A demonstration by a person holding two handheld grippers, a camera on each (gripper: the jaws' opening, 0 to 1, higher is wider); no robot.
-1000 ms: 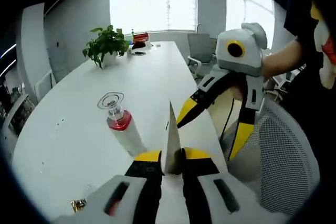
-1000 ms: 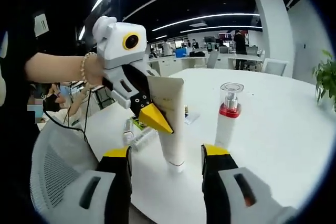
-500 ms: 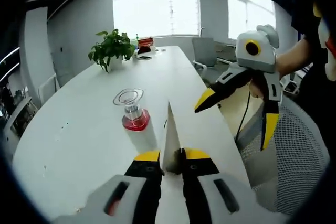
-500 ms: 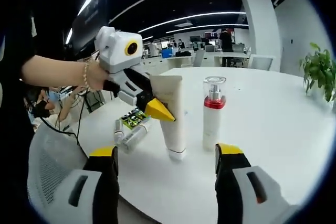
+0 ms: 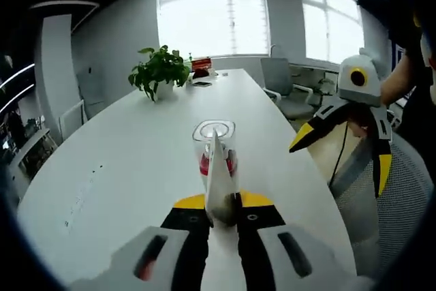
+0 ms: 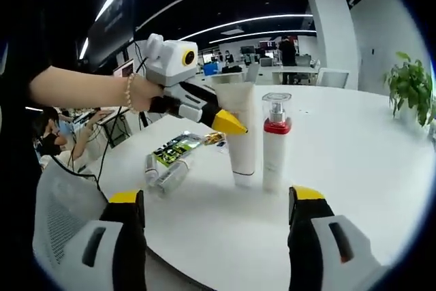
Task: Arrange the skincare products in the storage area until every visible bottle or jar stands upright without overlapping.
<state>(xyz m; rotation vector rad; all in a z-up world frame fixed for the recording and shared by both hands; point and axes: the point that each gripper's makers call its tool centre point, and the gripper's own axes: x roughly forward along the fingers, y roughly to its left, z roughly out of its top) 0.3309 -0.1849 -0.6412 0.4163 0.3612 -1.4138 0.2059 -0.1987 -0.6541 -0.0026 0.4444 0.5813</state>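
Note:
A white squeeze tube (image 6: 243, 138) stands cap-down on the white table (image 6: 354, 168), close beside a white pump bottle (image 6: 274, 142) with a red collar and clear cap. My left gripper (image 6: 230, 125) is shut on the tube's upper part. In the left gripper view the tube's flat end (image 5: 219, 180) rises edge-on between the shut jaws, with the pump bottle (image 5: 214, 142) right behind it. My right gripper (image 6: 216, 202) is open and holds nothing, short of both bottles; it also hangs open at the right (image 5: 342, 160) off the table's edge. Two small bottles (image 6: 167, 161) lie on their sides to the left.
A potted plant (image 5: 161, 73) stands far down the table, also seen at the right (image 6: 410, 85). A mesh office chair (image 6: 58, 202) sits by the near table edge. More chairs (image 5: 285, 86) line the far side. A person's arm (image 6: 82, 86) holds the left gripper.
The left gripper has carried the tube toward the pump bottle; the two now stand side by side. The right gripper has drawn back, still open.

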